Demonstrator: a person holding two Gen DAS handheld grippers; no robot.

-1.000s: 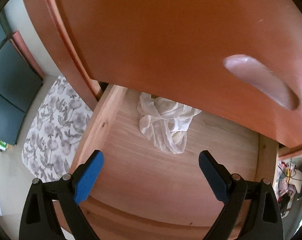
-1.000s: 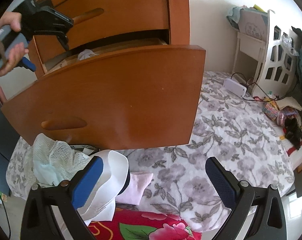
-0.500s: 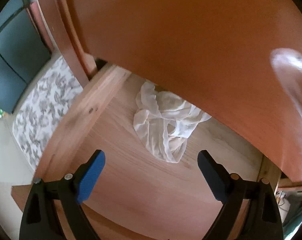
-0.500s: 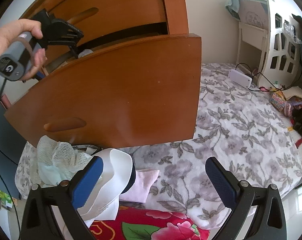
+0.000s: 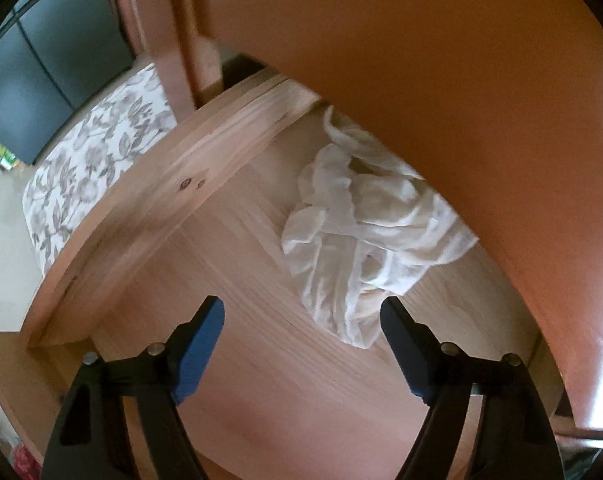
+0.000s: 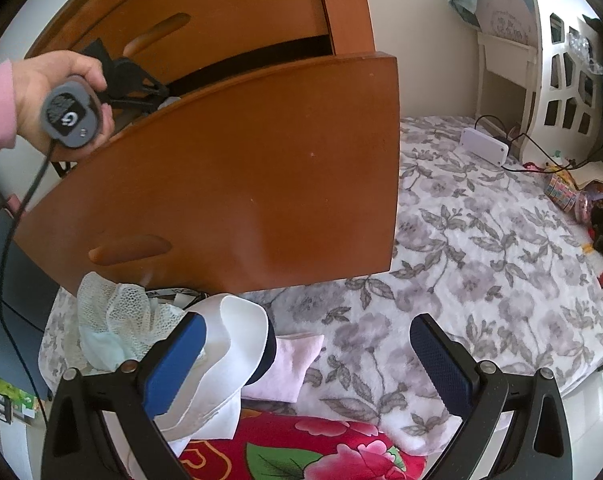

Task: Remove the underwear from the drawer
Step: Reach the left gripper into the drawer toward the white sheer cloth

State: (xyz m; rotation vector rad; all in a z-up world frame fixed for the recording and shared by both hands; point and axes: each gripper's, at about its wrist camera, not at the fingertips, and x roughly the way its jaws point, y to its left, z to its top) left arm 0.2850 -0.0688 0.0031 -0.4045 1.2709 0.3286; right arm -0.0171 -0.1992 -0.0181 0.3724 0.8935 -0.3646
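The pulled-out drawer now fills the left wrist view, nearer than a second ago, so the reach is almost done. One sheer white underwear lies on its floor at about one o'clock of the left gripper, whose jaws are closing, with only the cloth's lower edge near the right pad and nothing pinched yet. The right gripper hangs released over the bed, gripping nothing. Count: one drawer open, one garment inside, two grippers.
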